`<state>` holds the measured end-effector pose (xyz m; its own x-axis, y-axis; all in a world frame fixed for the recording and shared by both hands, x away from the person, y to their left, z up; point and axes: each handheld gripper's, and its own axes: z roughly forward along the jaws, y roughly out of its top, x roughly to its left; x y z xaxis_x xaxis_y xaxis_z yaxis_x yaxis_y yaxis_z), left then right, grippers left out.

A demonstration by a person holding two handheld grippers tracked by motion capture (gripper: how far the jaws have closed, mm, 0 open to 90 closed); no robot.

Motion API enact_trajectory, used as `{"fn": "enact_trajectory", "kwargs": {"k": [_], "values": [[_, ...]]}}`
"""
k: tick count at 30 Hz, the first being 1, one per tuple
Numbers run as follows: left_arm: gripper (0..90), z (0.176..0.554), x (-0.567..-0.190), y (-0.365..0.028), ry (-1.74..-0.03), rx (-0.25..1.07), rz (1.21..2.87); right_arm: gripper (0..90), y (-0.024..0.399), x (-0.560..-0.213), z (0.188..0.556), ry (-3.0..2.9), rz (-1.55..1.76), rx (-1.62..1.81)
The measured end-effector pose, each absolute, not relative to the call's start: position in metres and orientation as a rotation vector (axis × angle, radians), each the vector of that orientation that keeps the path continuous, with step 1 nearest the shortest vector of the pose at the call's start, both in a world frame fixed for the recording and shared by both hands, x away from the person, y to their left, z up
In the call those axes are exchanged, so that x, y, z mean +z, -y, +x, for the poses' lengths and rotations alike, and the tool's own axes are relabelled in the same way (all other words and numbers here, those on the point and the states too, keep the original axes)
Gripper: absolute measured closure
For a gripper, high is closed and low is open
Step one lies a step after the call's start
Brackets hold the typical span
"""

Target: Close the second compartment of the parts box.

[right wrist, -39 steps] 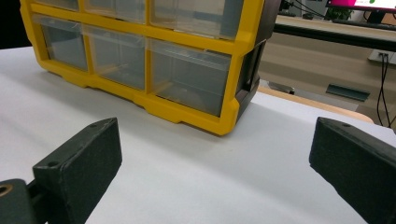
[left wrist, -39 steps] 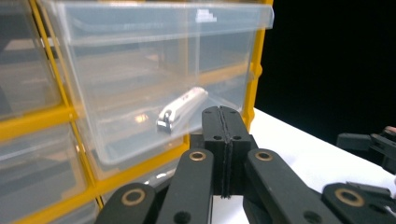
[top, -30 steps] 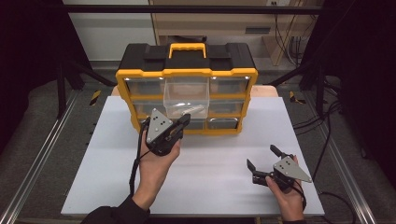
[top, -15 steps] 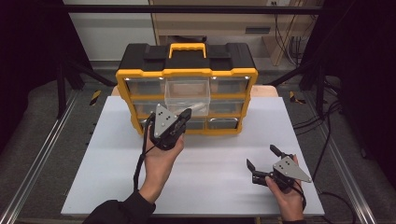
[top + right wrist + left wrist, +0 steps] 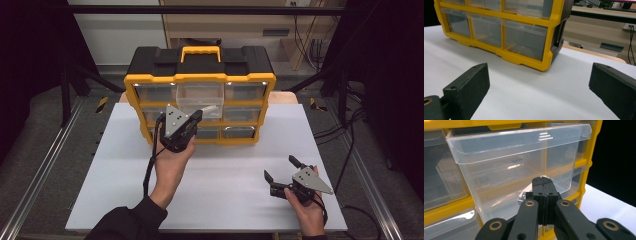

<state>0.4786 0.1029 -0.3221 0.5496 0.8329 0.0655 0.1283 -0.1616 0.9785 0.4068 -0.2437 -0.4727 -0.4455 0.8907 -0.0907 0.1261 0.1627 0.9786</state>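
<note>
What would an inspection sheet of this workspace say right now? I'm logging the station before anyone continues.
Surface: white table top, bare around the cabinet.
Job's things: yellow and black drawer cabinet at the far edge; clear middle drawer pulled out, something small and pale inside.
Clutter: nothing seen.
Grippers: left gripper shut, at the pulled-out drawer's front; right gripper open, low over the table.
Cables: black cable trailing from the left gripper.
Surroundings: dark floor, metal rails, wires at right.

My white table [image 5: 125,170] carries 1 yellow-and-black drawer cabinet [image 5: 200,75], standing upright at the far edge, near the middle. My right hand [image 5: 305,210] sits low over the near right corner; whether it touches, I cannot tell.
</note>
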Motion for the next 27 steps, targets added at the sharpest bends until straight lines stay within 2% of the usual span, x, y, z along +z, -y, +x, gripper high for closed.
{"fn": "enact_trajectory", "kwargs": {"k": [27], "values": [[90.0,0.493,-0.32,-0.105,-0.836,0.764,1.644,2.6,0.245,-0.473,0.407,-1.711,0.985,1.355]]}}
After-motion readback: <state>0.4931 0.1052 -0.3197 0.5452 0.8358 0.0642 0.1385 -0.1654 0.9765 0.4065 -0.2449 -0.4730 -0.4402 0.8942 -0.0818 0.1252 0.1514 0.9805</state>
